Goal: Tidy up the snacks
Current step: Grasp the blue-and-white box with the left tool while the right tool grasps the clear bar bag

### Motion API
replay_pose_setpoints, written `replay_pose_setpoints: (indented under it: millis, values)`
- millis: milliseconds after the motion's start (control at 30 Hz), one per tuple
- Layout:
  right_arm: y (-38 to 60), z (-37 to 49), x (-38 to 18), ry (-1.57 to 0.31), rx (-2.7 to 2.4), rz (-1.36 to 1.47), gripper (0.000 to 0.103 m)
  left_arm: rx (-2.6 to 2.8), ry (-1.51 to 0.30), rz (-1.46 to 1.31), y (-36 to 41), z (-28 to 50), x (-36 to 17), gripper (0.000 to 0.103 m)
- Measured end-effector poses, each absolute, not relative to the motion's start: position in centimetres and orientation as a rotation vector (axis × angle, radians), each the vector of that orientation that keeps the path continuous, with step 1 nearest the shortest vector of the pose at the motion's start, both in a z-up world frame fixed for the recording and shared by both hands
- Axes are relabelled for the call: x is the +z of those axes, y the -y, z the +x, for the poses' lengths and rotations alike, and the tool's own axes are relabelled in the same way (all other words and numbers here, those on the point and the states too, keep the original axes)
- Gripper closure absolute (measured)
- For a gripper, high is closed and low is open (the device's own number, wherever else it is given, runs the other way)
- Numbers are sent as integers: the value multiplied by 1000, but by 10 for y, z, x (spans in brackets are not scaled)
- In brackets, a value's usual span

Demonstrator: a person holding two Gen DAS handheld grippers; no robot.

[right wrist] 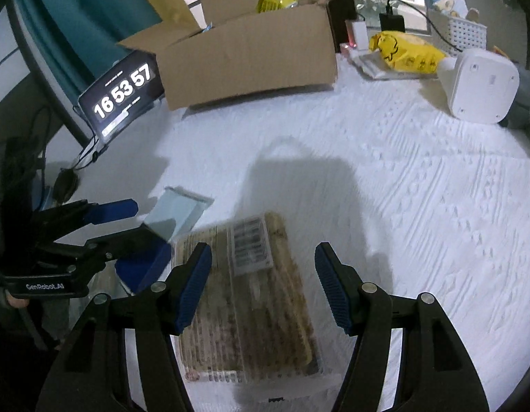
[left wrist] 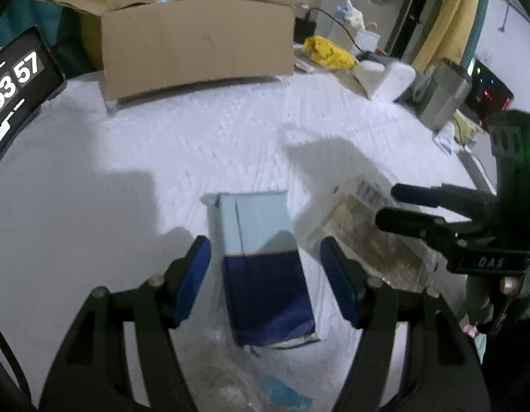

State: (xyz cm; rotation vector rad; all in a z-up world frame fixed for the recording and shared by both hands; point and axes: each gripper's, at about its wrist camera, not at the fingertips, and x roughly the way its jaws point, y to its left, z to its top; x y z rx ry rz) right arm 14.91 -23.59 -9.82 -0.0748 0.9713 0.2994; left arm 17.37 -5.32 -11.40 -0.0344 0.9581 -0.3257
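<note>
A snack packet (left wrist: 265, 267), light blue at its far end and dark blue at its near end, lies flat on the white cloth. My left gripper (left wrist: 266, 278) is open above it with a blue pad on each side, neither one touching. Just right of it lies a clear packet of brown snacks (right wrist: 248, 292) with a white label. My right gripper (right wrist: 263, 285) hangs open over that packet, not gripping it. In the right wrist view the left gripper (right wrist: 141, 221) sits beside the blue packet (right wrist: 179, 213). In the left wrist view the right gripper (left wrist: 388, 206) reaches over the clear packet (left wrist: 368, 240).
An open cardboard box (right wrist: 248, 55) holding yellow packets stands at the back. A tablet clock (right wrist: 124, 92) leans to its left. At the back right are a yellow packet (right wrist: 405, 53), a white device (right wrist: 481, 86) and a white basket (right wrist: 467, 31). A crumpled clear wrapper (left wrist: 230, 384) lies below my left gripper.
</note>
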Motion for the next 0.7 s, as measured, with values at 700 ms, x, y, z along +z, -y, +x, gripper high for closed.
replay_pose_setpoints:
  millis: [700]
  values:
    - [225,138,-104,-895,313,-119,67,-291,-1001,81,67,183,-132,40]
